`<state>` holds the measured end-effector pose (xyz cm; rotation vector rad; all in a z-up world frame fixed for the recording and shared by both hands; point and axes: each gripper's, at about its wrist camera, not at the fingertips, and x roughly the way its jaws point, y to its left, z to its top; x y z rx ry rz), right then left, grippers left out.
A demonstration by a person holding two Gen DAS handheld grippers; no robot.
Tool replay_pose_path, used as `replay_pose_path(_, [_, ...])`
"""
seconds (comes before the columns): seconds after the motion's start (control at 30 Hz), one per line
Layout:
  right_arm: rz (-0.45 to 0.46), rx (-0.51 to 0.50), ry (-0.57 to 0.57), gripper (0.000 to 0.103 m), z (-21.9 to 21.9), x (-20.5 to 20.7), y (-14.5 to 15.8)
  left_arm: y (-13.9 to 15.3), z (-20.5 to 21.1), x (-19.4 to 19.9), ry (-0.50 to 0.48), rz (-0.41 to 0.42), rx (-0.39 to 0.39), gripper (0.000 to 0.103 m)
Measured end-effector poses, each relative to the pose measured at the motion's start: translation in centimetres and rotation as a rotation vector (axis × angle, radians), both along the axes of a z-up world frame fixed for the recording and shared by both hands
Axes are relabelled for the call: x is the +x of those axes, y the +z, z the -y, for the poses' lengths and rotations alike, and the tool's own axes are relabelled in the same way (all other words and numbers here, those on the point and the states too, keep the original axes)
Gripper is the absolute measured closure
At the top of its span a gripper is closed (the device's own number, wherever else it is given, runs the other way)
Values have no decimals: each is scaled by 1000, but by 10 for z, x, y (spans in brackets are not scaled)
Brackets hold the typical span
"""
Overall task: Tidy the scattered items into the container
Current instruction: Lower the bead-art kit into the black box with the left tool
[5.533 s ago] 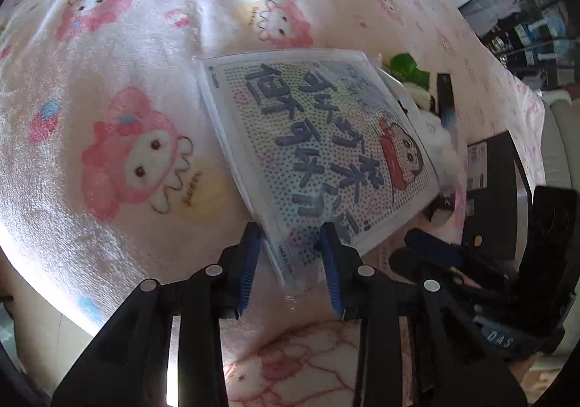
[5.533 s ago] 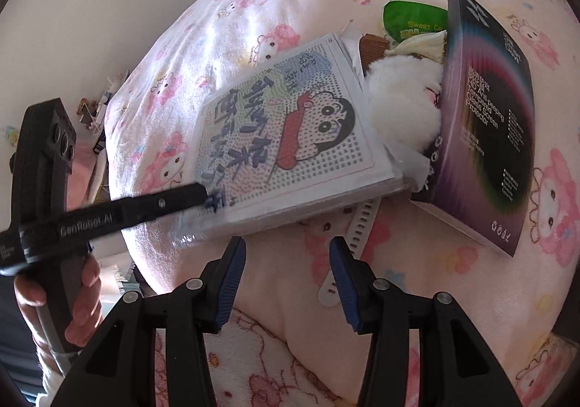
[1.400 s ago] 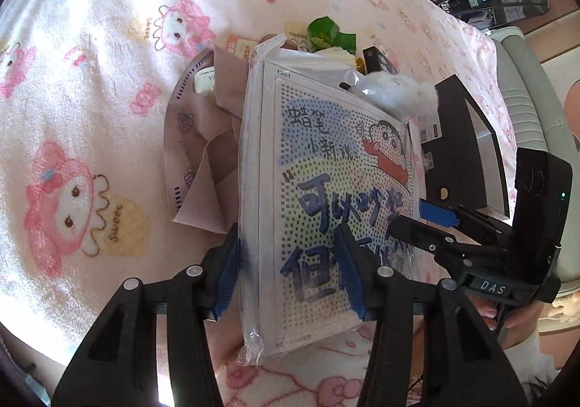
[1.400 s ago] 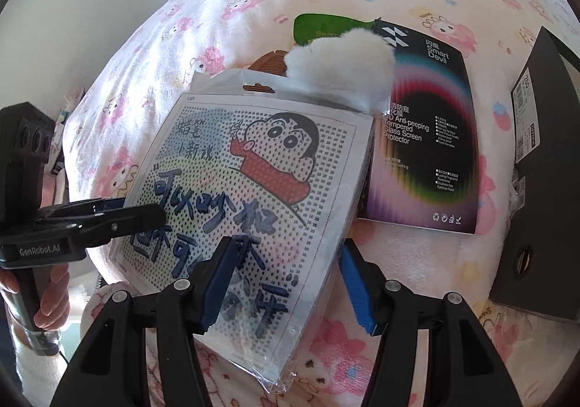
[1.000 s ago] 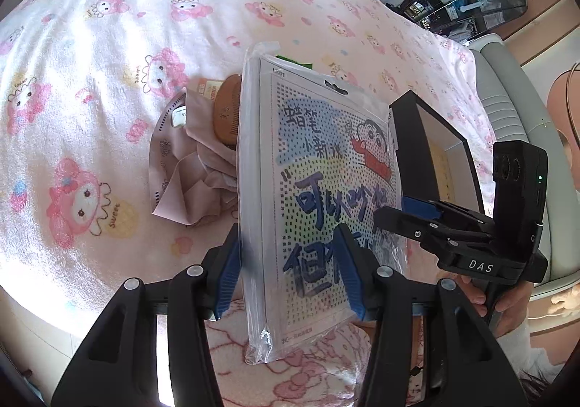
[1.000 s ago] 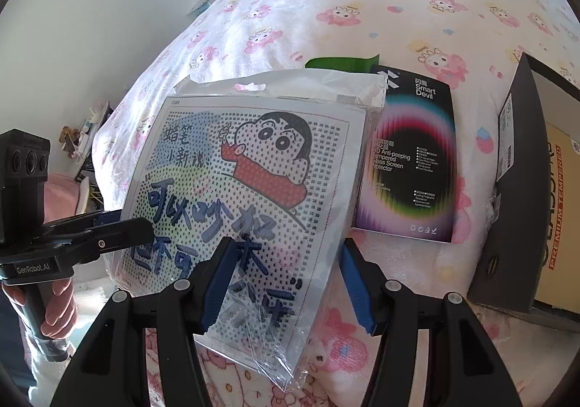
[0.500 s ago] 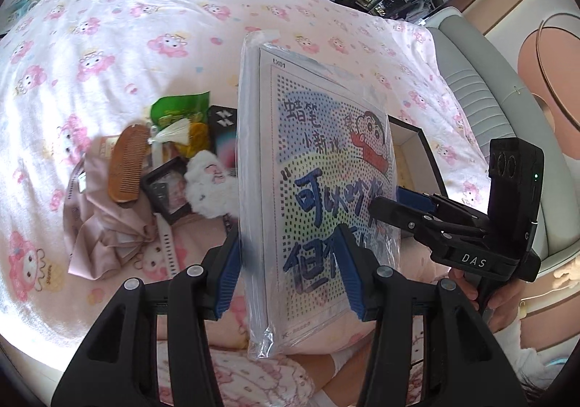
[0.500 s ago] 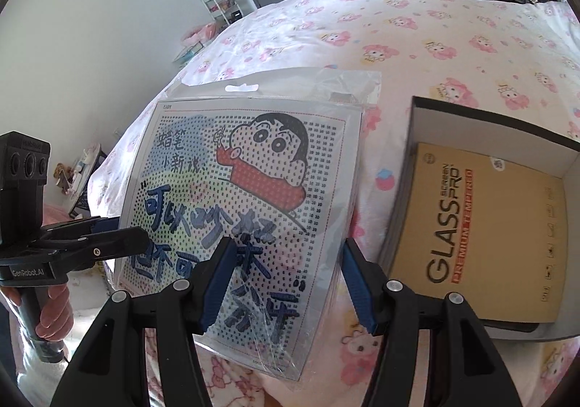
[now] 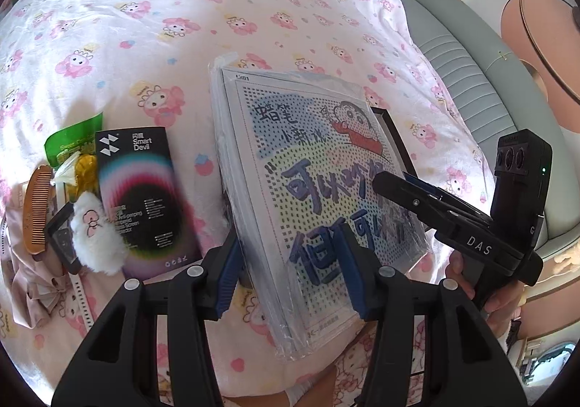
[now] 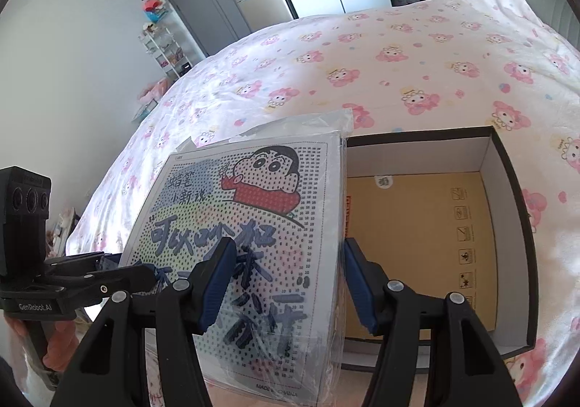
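A plastic-wrapped cartoon dot-art pack (image 9: 308,160) (image 10: 253,211) hangs tilted above the pink bed, held from both sides. My left gripper (image 9: 290,272) clamps its lower left part, one pad beneath and one on the printed face; its jaws are opening slightly with the pack still between them. It also shows at the left of the right wrist view, left gripper (image 10: 119,272). My right gripper (image 10: 288,283) is shut on the pack's lower right part, and the right gripper (image 9: 398,185) lies across the print. The open black box (image 10: 507,189), (image 9: 391,131) lies just behind the pack's right edge.
Left on the quilt lie a dark screen-protector carton (image 9: 145,196), a white plush (image 9: 94,229), a wooden comb (image 9: 36,204), a green packet (image 9: 72,142), a small black item (image 9: 63,236) and pink cloth (image 9: 29,291). A grey padded headboard (image 9: 471,62) runs along the right.
Both grippers carried the pack up off the pile and sideways to the black box. The plush, comb and carton it covered now lie exposed.
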<state>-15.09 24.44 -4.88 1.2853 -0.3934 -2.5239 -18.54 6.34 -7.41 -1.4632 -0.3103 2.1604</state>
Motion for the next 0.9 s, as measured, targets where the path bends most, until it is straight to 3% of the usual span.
replay_pose_path(0.3, [13,-39,-63,47,-43,-11,-18,-12,-42,-13,-31,29,-14,52])
replay_pose_path(0.43, [17,-7,-98,47,-57,-13,-27,-30,-64,-22,-50,71,-23,51])
replay_pose_path(0.7, [112,42,-178,46,-79,-34,-59,-76,-84,-42,-21,161,0,50])
replay_pose_path(0.9, [201,47,-173,47,-76,-44,-81,-78,-91,-47,3,141,-102,46])
